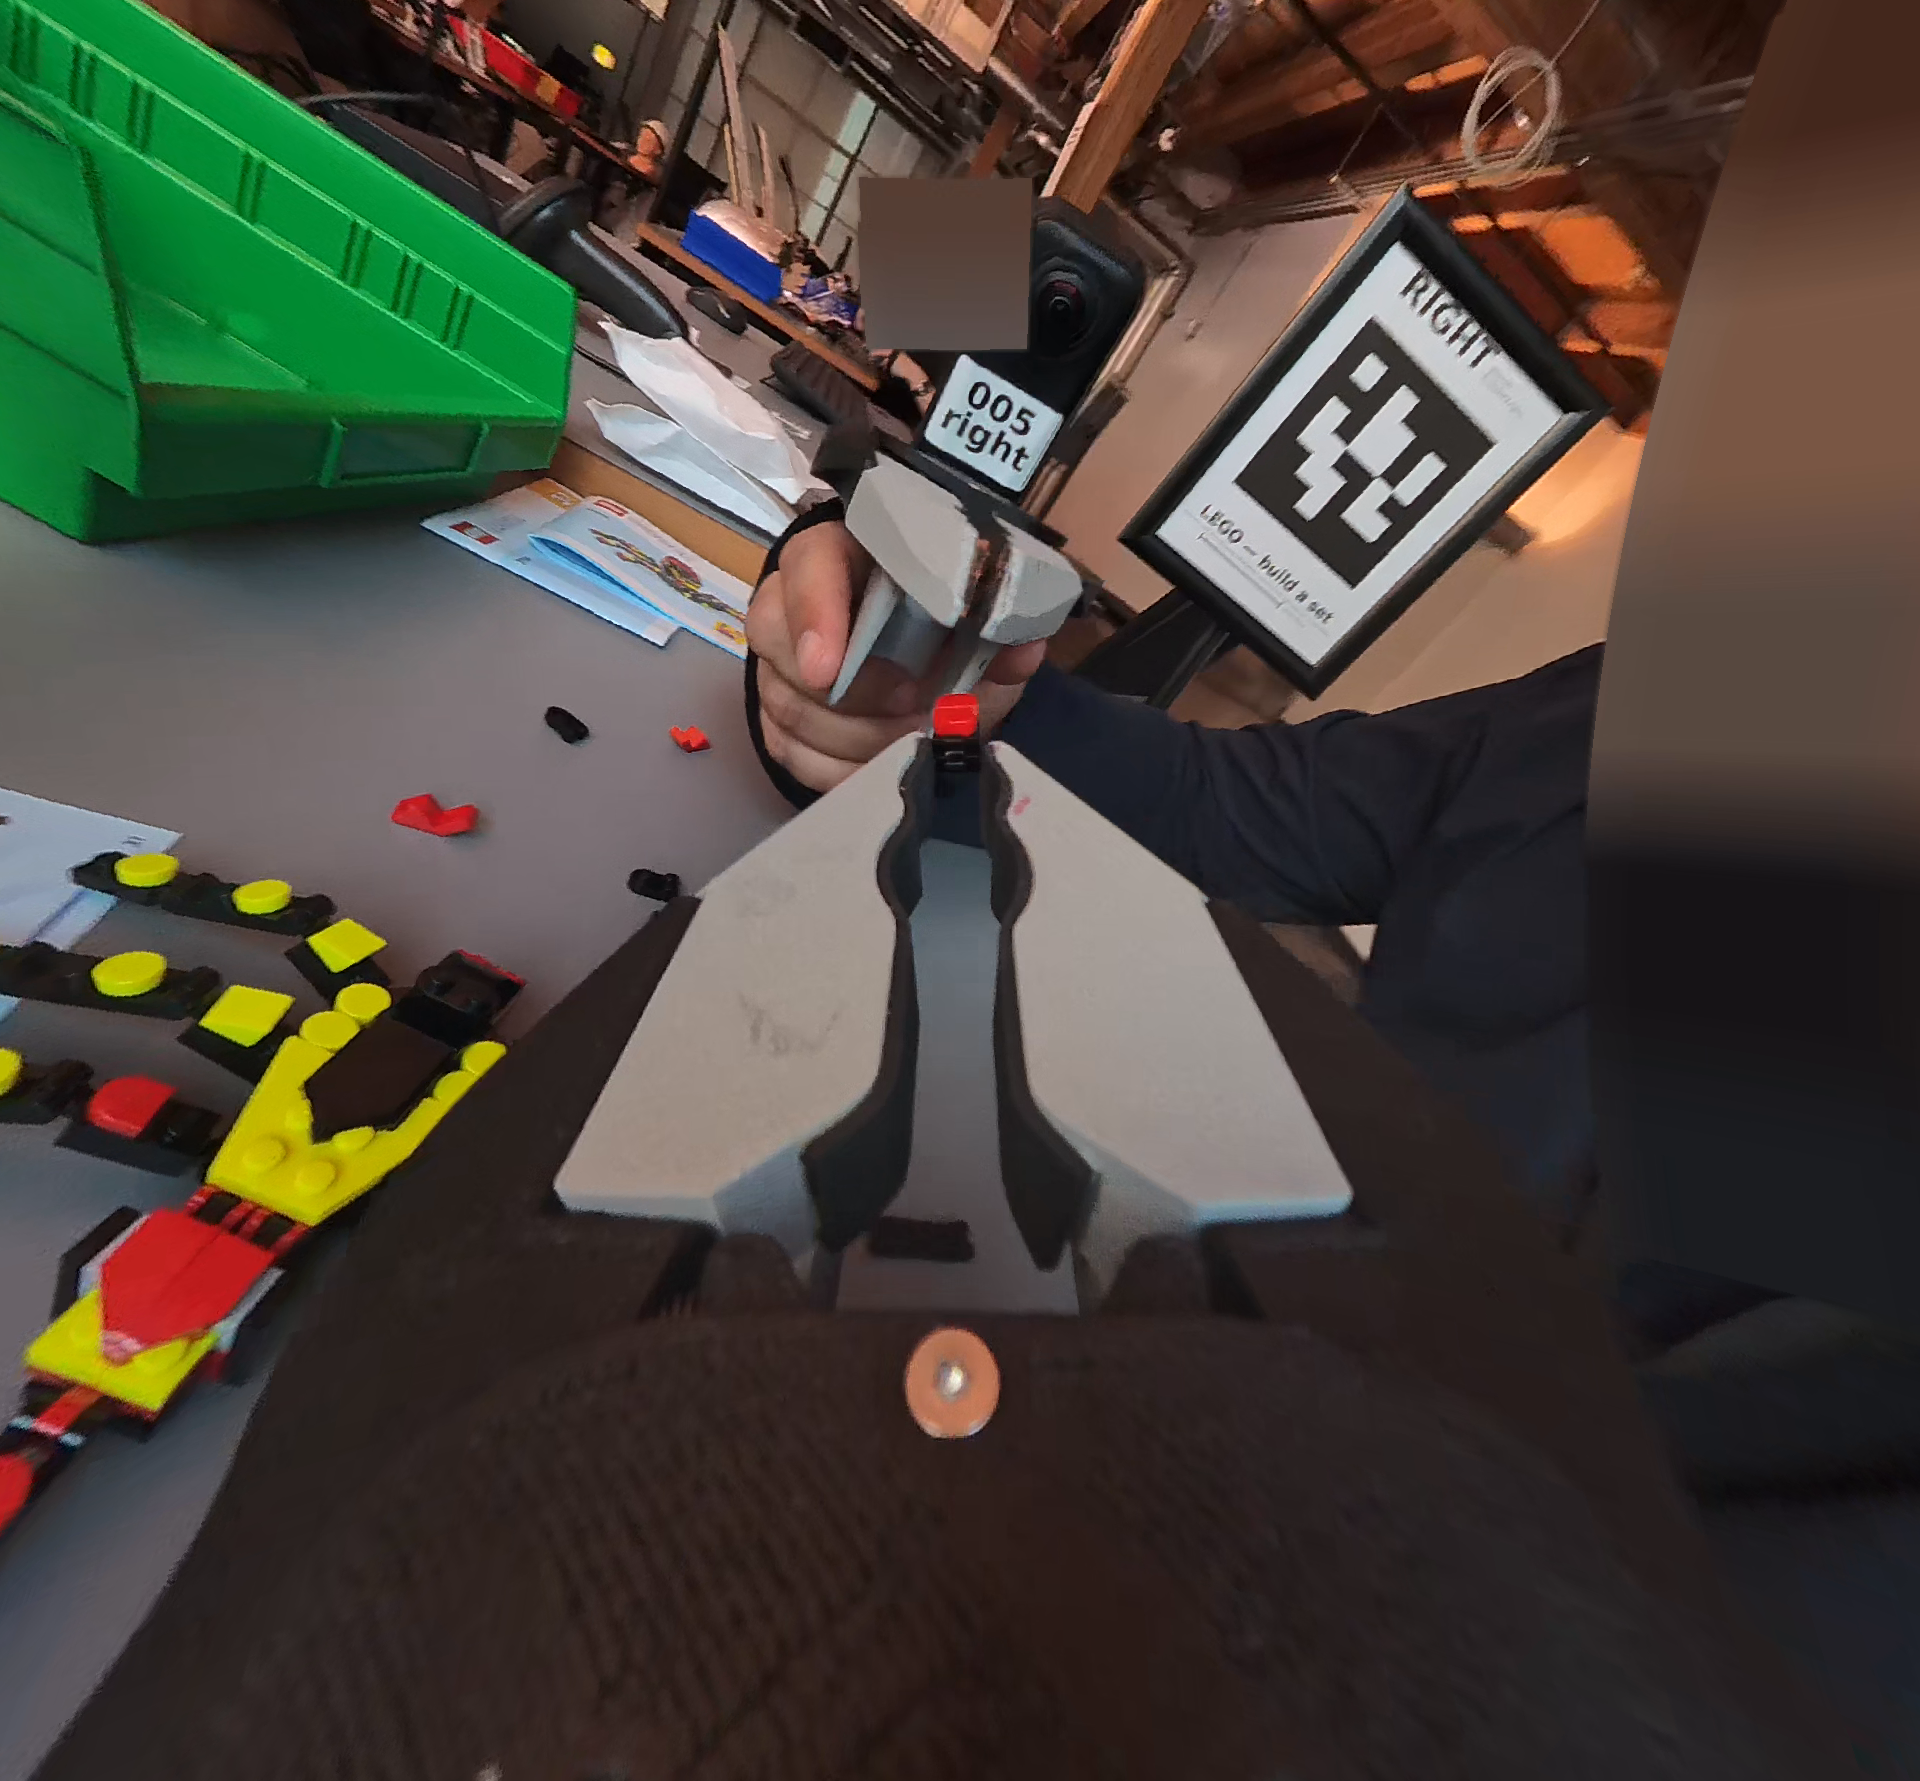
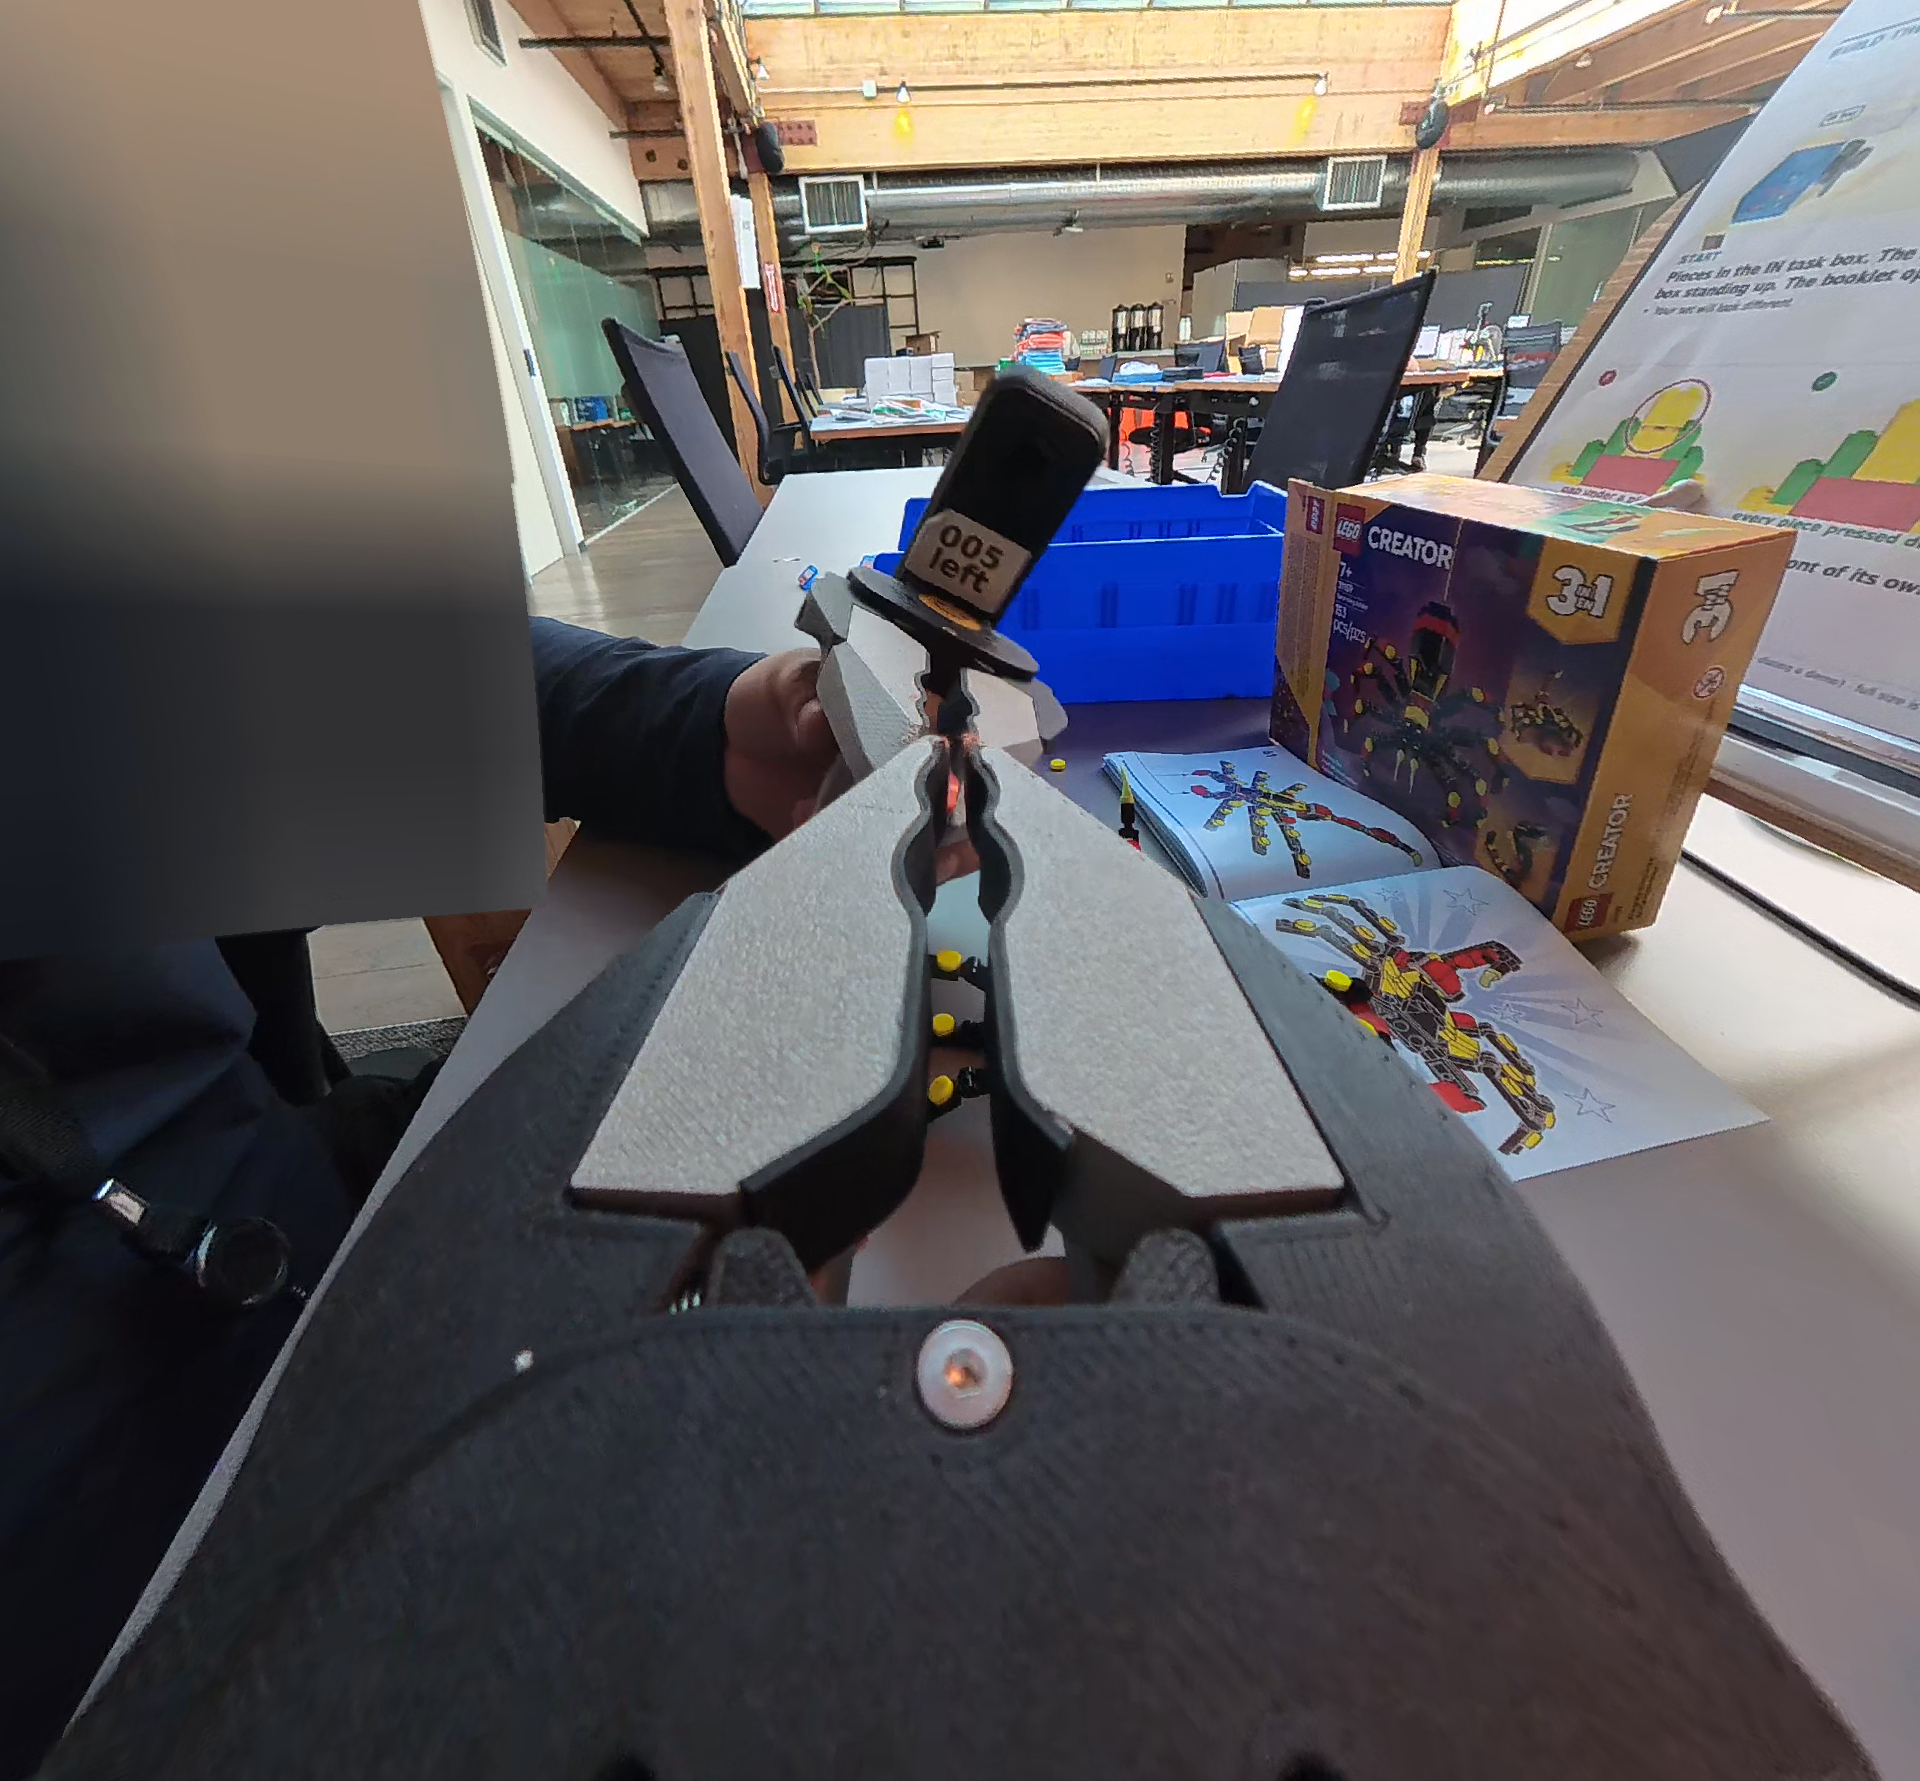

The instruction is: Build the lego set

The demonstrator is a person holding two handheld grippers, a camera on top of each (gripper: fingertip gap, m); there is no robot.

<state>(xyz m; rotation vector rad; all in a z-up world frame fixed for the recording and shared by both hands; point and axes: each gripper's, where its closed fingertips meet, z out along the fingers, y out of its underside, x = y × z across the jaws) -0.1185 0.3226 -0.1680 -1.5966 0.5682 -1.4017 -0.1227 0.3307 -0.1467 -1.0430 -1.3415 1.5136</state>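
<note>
Carefully, we held the small red-and-black brick stack (image 1: 954,742) pinched in the left gripper (image 1: 954,760); right gripper (image 2: 951,801) narrow, contents unclear; alignment needed before pressing.

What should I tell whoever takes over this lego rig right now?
Left claw: shut on a small red-and-black piece, held up in the air.
Right claw: tips nearly together, facing the left one tip to tip; whether it grips anything is unclear.
On the table: part-built model with yellow, red and black sections, loose red pieces and black pieces beside it, booklets and set box nearby.
Done: body and several legs.
Left: fit the held piece, then the loose ones.
</note>
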